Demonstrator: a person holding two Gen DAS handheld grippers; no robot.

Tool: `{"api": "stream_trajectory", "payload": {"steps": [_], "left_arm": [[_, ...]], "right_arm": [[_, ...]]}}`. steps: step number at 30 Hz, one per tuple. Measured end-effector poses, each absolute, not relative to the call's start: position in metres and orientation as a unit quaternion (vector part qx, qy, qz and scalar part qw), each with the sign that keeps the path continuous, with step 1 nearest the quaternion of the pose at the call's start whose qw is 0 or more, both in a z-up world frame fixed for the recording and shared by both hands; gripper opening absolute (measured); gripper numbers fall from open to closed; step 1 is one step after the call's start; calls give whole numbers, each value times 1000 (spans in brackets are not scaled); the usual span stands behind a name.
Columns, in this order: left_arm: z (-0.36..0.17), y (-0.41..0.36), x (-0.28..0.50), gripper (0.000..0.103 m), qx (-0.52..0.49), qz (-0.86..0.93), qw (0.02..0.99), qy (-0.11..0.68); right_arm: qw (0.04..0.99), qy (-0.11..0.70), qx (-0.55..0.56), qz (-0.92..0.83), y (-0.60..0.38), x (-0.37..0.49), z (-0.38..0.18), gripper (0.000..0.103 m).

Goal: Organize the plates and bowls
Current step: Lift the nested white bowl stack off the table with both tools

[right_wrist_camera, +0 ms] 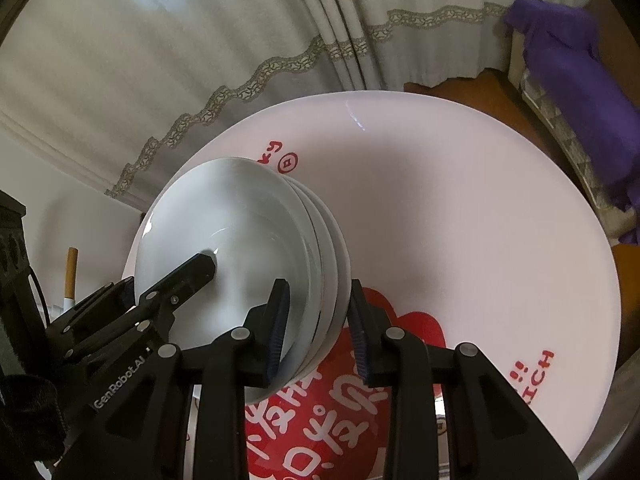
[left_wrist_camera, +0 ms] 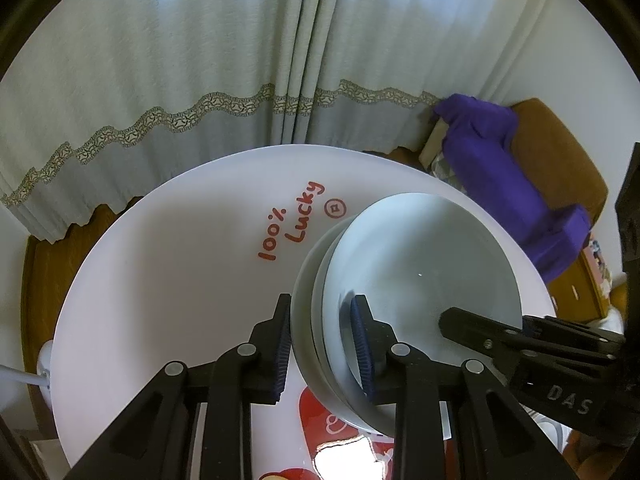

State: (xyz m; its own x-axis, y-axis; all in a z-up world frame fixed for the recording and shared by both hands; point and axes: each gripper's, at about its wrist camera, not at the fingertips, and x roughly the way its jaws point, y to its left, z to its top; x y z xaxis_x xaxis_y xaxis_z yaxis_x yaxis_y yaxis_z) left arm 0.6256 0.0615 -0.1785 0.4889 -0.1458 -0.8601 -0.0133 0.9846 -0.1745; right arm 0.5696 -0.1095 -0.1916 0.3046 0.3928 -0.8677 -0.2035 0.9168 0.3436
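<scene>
Both tools are clamping the stack of white bowls (left_wrist_camera: 400, 280) at opposite rims, left tool (left_wrist_camera: 324, 348), right tool (right_wrist_camera: 318, 328); uneven lifting risks nested bowls slipping apart onto the surface (left_wrist_camera: 180, 260).

- We see a white round table (left_wrist_camera: 168, 264) printed with red lettering and a big red patch with white characters.
- We see a stack of plain white bowls (right_wrist_camera: 248, 232), faintly bluish in the shade.
- We see both claws black, with dark blue ribbed pads (left_wrist_camera: 362, 344).
- We see pale grey-green curtains (left_wrist_camera: 160, 72) crossed by a wavy lace band.
- We see a purple cloth (left_wrist_camera: 500, 160) over brown furniture.
</scene>
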Motion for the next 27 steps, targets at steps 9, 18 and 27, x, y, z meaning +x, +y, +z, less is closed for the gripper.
{"api": "stream_trajectory", "payload": {"steps": [9,18,27], "left_arm": [[-182,68,621,26,-90,-44,857,506],[-186,72,623,31,-116,-45,849,513],[-184,67,623,32,-93,-39,850,517]], "right_arm": [[807,554,79,187,-109,563,-187,28],[809,551,78,191,-108,564,-186,27],[809,547,66,202,-106,565,-187,27]]}}
